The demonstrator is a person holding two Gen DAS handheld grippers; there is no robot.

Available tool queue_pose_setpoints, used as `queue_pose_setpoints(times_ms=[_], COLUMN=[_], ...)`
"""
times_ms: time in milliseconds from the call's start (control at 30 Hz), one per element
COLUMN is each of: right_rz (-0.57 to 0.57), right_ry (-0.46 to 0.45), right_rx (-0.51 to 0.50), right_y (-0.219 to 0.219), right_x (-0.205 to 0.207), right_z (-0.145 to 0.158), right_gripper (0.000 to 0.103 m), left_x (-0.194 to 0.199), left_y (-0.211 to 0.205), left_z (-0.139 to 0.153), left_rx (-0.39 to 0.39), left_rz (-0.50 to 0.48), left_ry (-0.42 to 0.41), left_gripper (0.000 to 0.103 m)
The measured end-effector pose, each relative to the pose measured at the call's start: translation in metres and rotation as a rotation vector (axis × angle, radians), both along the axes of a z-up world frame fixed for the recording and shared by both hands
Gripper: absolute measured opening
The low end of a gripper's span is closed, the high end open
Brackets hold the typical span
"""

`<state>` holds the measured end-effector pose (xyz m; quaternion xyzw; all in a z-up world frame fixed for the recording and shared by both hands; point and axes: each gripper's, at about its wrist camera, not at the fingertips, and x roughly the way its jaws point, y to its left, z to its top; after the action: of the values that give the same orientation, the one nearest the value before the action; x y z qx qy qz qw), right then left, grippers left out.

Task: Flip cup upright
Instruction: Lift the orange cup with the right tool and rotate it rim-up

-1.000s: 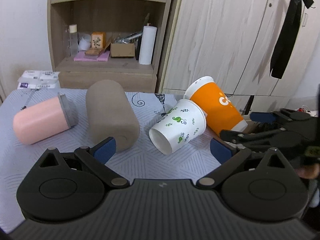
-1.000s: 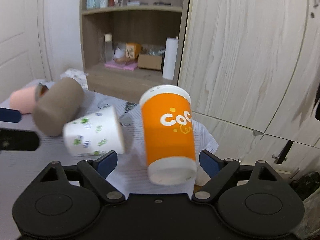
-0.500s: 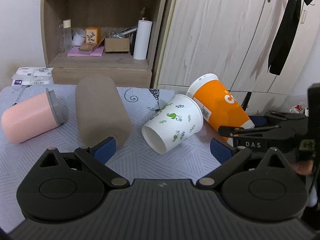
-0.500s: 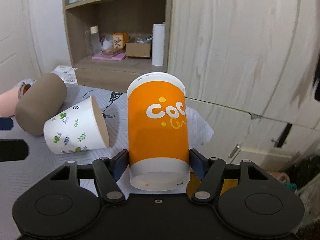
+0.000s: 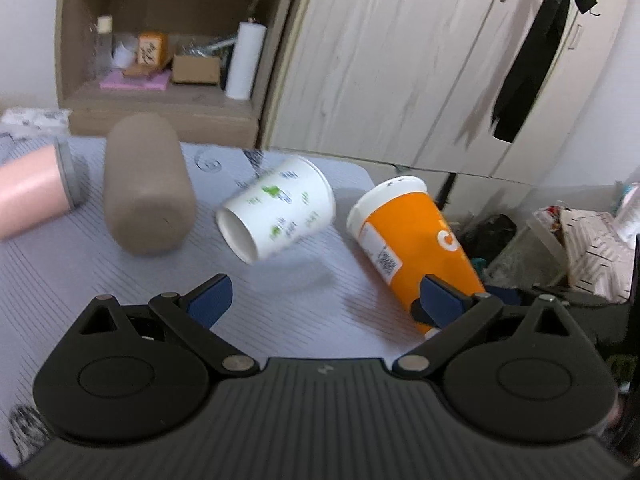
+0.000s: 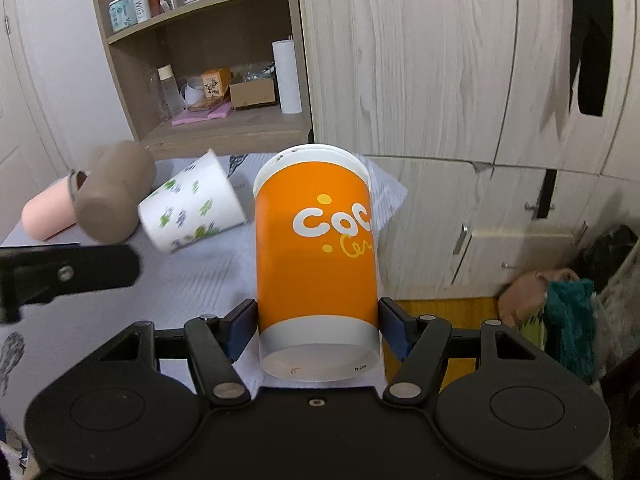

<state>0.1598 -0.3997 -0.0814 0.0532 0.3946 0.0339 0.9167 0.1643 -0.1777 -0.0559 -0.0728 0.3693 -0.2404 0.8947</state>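
Note:
My right gripper [image 6: 318, 322] is shut on the base end of an orange paper cup [image 6: 316, 248] with white lettering; its lidded mouth points away from me. In the left wrist view the orange cup [image 5: 412, 236] is tilted at the table's right edge, base in the right gripper. A white cup with green leaves [image 5: 278, 214] lies on its side, mouth toward me; it also shows in the right wrist view [image 6: 192, 208]. My left gripper [image 5: 324, 300] is open and empty above the cloth, in front of the white cup.
A brown cup [image 5: 148, 196] and a pink cup [image 5: 32, 196] lie on their sides at the left of the grey patterned tablecloth [image 5: 280, 312]. A shelf unit [image 5: 160, 40] and wardrobe doors [image 5: 400, 60] stand behind. Clutter lies on the floor at right [image 5: 580, 240].
My right gripper closed on the orange cup's base and lifted it, tilting its mouth up. My left gripper has shifted right and the view is blurred by motion.

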Motion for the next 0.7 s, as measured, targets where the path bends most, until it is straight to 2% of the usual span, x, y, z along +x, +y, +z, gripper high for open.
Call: queue_pose_setpoints(times_ms=[300, 467, 700], right_rz=[0.038, 0.067, 0.155], right_ry=[0.036, 0.057, 0.087], right_rx=[0.049, 0.078, 0.180], right_y=[0.019, 0.036, 0.075], right_x=[-0.048, -0.067, -0.072], right_z=[0.002, 0.002, 0.000], right_gripper=[0.071, 0.071, 0.071], left_x=[-0.019, -0.028, -0.039], left_y=[0.005, 0.020, 0.060], left_z=[-0.006, -0.017, -0.024], left_rx=[-0.053, -0.080, -0.086], left_rz=[-0.047, -0.057, 0.003], left_ry=[0.078, 0.179, 0.213], left_gripper=[0.101, 0.102, 0.102])
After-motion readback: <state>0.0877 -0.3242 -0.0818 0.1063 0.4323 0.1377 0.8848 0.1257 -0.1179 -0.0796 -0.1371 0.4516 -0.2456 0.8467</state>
